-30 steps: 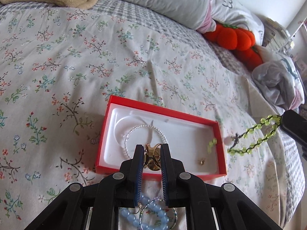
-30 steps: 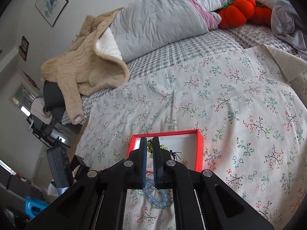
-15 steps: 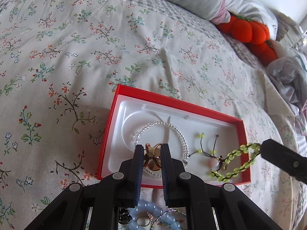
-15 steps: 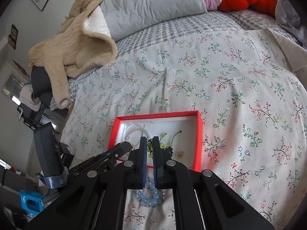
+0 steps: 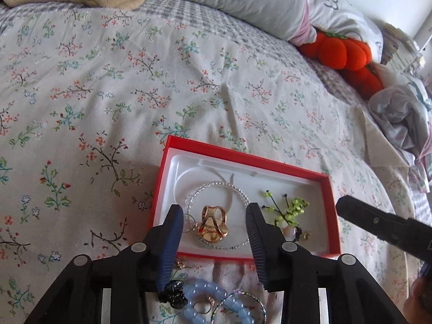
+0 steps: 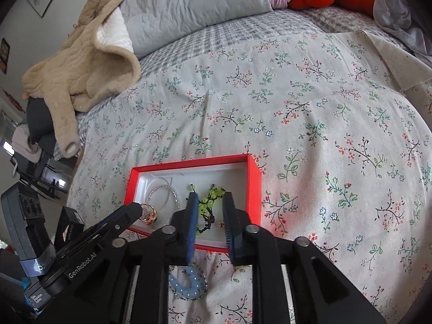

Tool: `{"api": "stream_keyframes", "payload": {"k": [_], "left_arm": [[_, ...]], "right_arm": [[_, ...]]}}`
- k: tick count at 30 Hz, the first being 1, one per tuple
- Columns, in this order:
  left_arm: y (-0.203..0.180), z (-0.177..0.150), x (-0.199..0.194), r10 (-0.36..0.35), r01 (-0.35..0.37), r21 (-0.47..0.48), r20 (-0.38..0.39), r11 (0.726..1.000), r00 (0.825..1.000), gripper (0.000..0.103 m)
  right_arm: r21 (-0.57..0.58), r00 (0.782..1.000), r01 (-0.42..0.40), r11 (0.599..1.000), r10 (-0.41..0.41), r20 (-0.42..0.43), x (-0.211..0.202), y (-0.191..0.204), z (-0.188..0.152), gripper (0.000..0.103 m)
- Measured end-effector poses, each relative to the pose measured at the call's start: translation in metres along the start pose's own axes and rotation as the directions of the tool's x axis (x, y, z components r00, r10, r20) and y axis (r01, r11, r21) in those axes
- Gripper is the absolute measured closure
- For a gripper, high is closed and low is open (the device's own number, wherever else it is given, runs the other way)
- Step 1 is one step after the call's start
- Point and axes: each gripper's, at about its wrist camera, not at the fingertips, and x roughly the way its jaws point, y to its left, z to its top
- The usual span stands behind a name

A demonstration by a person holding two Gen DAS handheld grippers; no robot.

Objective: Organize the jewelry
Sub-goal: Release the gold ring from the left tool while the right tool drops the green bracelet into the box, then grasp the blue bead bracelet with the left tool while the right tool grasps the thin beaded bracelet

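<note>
A red box (image 5: 330, 216) with a white lining lies on the floral bedspread; it also shows in the right wrist view (image 6: 255, 186). Inside lie a clear bead bracelet (image 5: 237, 191), a gold ring (image 5: 212, 222), a green bead bracelet (image 5: 293, 212) and a small gold earring (image 5: 306, 234). My left gripper (image 5: 214, 216) is open and empty just above the ring. My right gripper (image 6: 209, 202) is open and empty over the green bracelet (image 6: 213, 195). A blue bead bracelet (image 5: 213, 301), a thin bangle and a black charm (image 5: 174, 294) lie on the bed in front of the box.
A beige fleece jacket (image 6: 81, 62), a grey pillow (image 6: 194, 8) and orange plush pumpkins (image 5: 343, 51) lie at the far side of the bed. Crumpled clothes (image 5: 399, 118) sit at the right. The bed's left edge drops to furniture (image 6: 27, 162).
My left gripper has opened and let the gold ring go into the box. My right gripper has opened and dropped the green bead bracelet into the box.
</note>
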Motion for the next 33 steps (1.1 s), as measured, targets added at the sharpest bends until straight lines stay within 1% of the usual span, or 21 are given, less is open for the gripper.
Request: {"api": "stream_keyframes", "payload": {"k": [2, 3, 5, 7, 8, 10, 12, 16, 20, 23, 29, 33], "left_arm": [[-0.001, -0.003, -0.006, 0.008, -0.008, 0.012, -0.004, 1.000, 1.000, 0.059], [-0.001, -0.004, -0.009, 0.014, -0.014, 0.017, -0.008, 1.000, 1.000, 0.057], [0.000, -0.007, -0.014, 0.024, -0.024, 0.024, -0.018, 0.999, 1.000, 0.053], [0.001, -0.011, -0.019, 0.035, -0.034, 0.029, -0.032, 0.999, 0.999, 0.045], [0.001, -0.012, -0.020, 0.046, -0.045, 0.031, -0.044, 0.998, 0.998, 0.042], [0.004, -0.016, -0.023, 0.068, -0.066, 0.033, -0.062, 0.997, 0.996, 0.034], [0.007, -0.021, -0.024, 0.093, -0.091, 0.030, -0.086, 0.995, 0.992, 0.029], [0.013, -0.032, -0.024, 0.135, -0.133, 0.023, -0.133, 0.991, 0.982, 0.023], [0.020, -0.040, -0.024, 0.163, -0.164, 0.010, -0.178, 0.986, 0.970, 0.021], [0.023, -0.046, -0.024, 0.168, -0.172, -0.003, -0.201, 0.985, 0.965, 0.021], [0.025, -0.053, -0.026, 0.175, -0.179, 0.003, -0.226, 0.984, 0.958, 0.021], [0.027, -0.057, -0.021, 0.186, -0.192, 0.001, -0.250, 0.981, 0.950, 0.021]], "right_arm": [[0.012, 1.000, -0.015, 1.000, 0.015, 0.006, -0.007, -0.001, -0.001, 0.059], [0.014, 1.000, -0.023, 1.000, 0.022, 0.007, -0.010, -0.001, -0.002, 0.057], [0.008, 1.000, -0.026, 1.000, 0.026, 0.004, -0.016, 0.003, -0.006, 0.057], [-0.009, 1.000, -0.014, 1.000, 0.014, -0.003, -0.020, 0.007, -0.010, 0.056], [-0.017, 1.000, -0.004, 1.000, 0.004, -0.010, -0.022, 0.009, -0.012, 0.055], [-0.029, 1.000, 0.012, 1.000, -0.013, -0.028, -0.023, 0.013, -0.018, 0.050], [-0.035, 0.998, 0.025, 0.999, -0.027, -0.050, -0.022, 0.015, -0.025, 0.045], [-0.053, 0.992, 0.055, 0.997, -0.060, -0.107, -0.019, 0.021, -0.040, 0.043], [-0.063, 0.983, 0.092, 0.994, -0.101, -0.155, -0.014, 0.023, -0.054, 0.042], [-0.069, 0.974, 0.112, 0.991, -0.123, -0.192, -0.009, 0.023, -0.064, 0.042], [-0.075, 0.959, 0.128, 0.989, -0.143, -0.243, -0.001, 0.022, -0.079, 0.042], [-0.074, 0.956, 0.126, 0.989, -0.141, -0.258, 0.009, 0.021, -0.080, 0.042]]}}
